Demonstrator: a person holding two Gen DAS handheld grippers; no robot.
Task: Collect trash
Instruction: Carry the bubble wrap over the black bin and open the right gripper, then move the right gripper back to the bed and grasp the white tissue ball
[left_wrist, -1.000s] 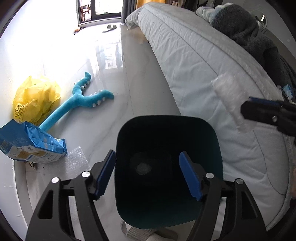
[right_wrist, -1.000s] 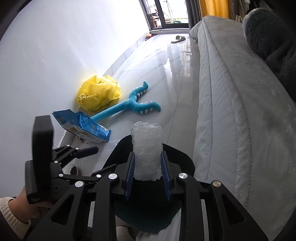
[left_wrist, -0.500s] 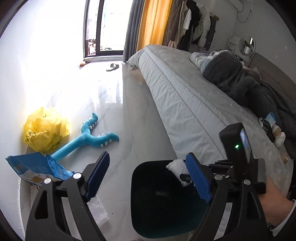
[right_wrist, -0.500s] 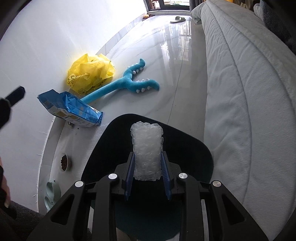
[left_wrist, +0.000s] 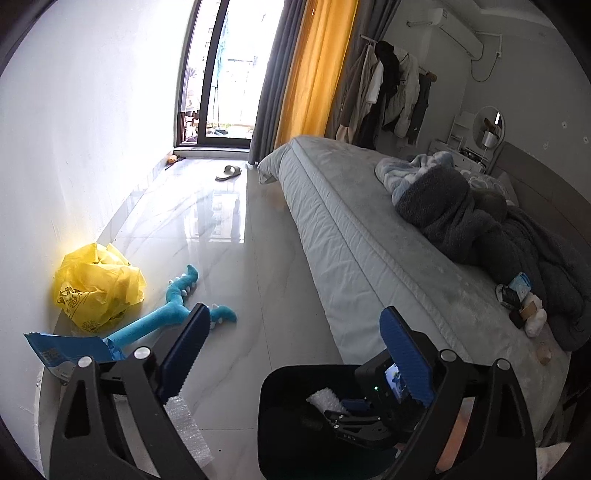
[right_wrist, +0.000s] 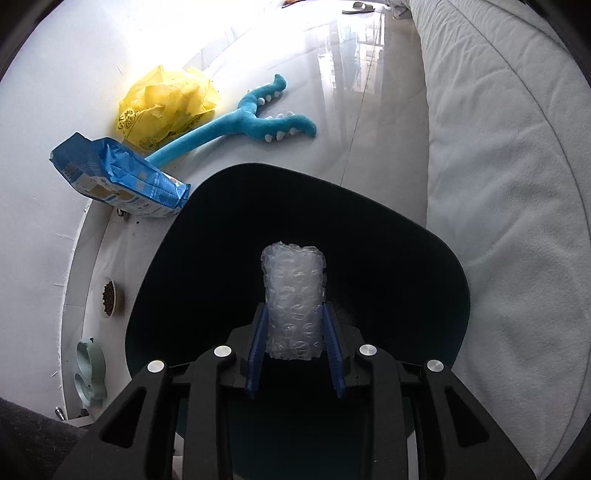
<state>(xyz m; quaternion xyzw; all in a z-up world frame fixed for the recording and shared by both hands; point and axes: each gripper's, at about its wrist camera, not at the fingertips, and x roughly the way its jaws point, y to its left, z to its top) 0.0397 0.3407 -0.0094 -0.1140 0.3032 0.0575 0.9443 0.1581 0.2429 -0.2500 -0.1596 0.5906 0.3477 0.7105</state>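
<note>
With the left gripper (left_wrist: 291, 354), jaws just spread wide and empty, clear beside it, the right gripper (right_wrist: 295, 354) pinched a clear roll of bubble wrap (right_wrist: 293, 299) over the dark teal plastic bin (right_wrist: 424, 236); releasing only once centred looked wisest.

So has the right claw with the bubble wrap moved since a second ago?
Yes. The right claw, shut on the bubble wrap, has come down toward the bin: the bin's opening now surrounds the roll, where before the roll reached past its far rim.
</note>
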